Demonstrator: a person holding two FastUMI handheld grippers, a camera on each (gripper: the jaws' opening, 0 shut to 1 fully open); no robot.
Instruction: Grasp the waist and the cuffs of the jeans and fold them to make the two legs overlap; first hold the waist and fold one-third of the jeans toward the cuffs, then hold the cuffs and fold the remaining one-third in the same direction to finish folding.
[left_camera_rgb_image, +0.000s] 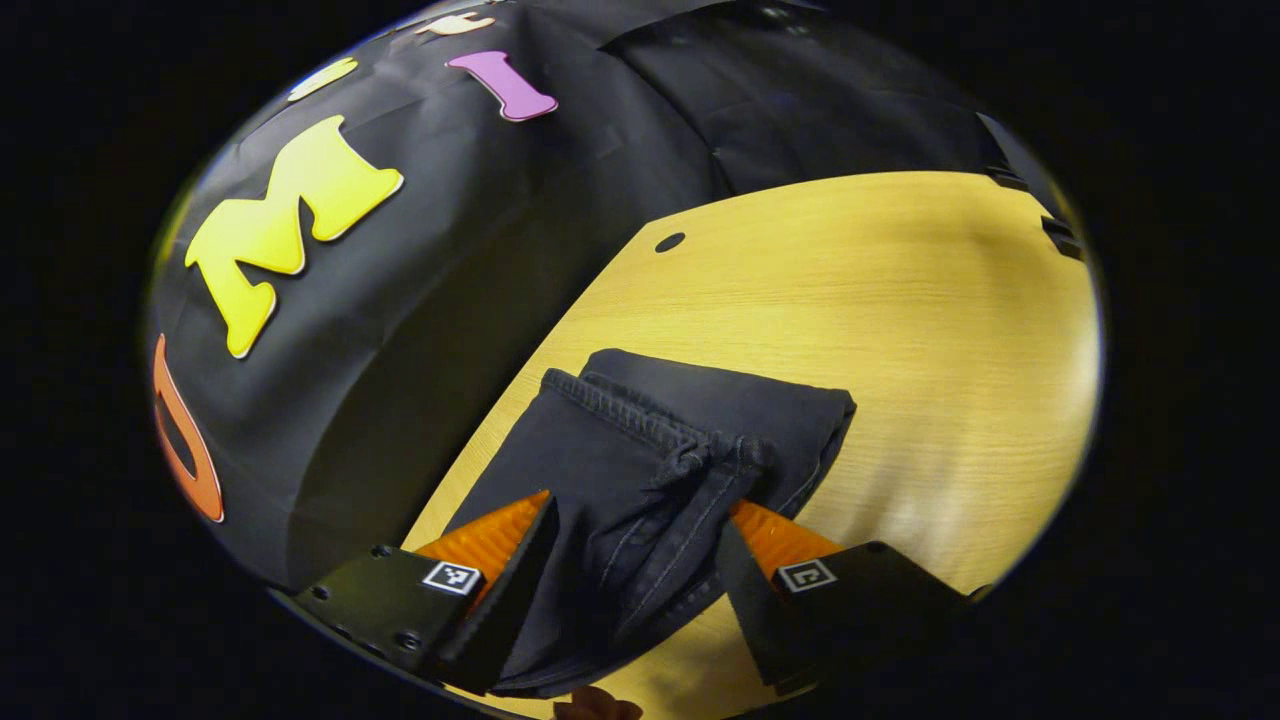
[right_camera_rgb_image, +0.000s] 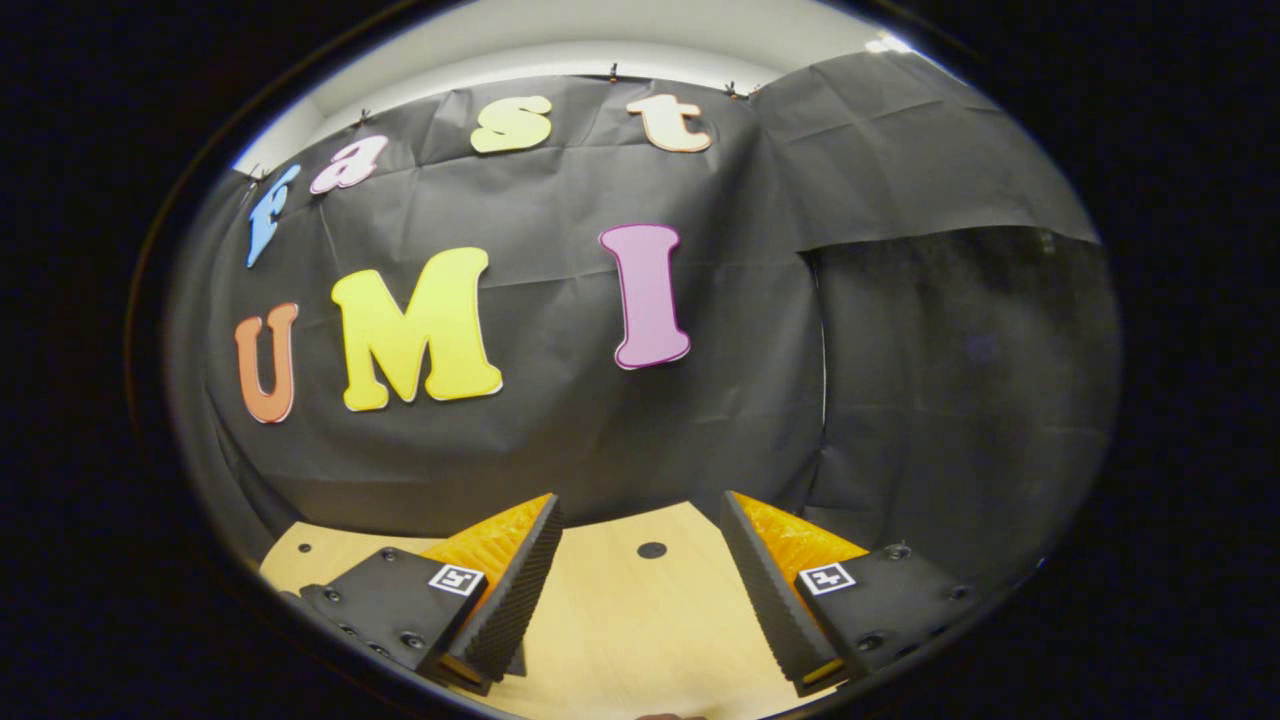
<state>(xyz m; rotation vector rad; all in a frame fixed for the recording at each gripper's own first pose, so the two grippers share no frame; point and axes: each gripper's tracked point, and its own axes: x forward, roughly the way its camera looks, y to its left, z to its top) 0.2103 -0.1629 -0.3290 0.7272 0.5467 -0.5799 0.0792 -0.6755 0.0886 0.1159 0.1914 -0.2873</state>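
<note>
Jeans (left_camera_rgb_image: 650, 450): dark, folded, on wood table (left_camera_rgb_image: 900, 300). Left hand-held gripper (left_camera_rgb_image: 640, 530): fingers apart, astride jeans. Right hand-held gripper (right_camera_rgb_image: 640, 560): fingers apart, holding nothing, above table.

We are in a recording booth rather than a lived-in room: black cloth (right_camera_rgb_image: 600, 420) hangs as the wall on every side, clipped along its top edge under a pale ceiling (right_camera_rgb_image: 600, 40). Before us stands a plain light wooden counter (left_camera_rgb_image: 900, 300) with a small round hole (left_camera_rgb_image: 670, 242).
</note>
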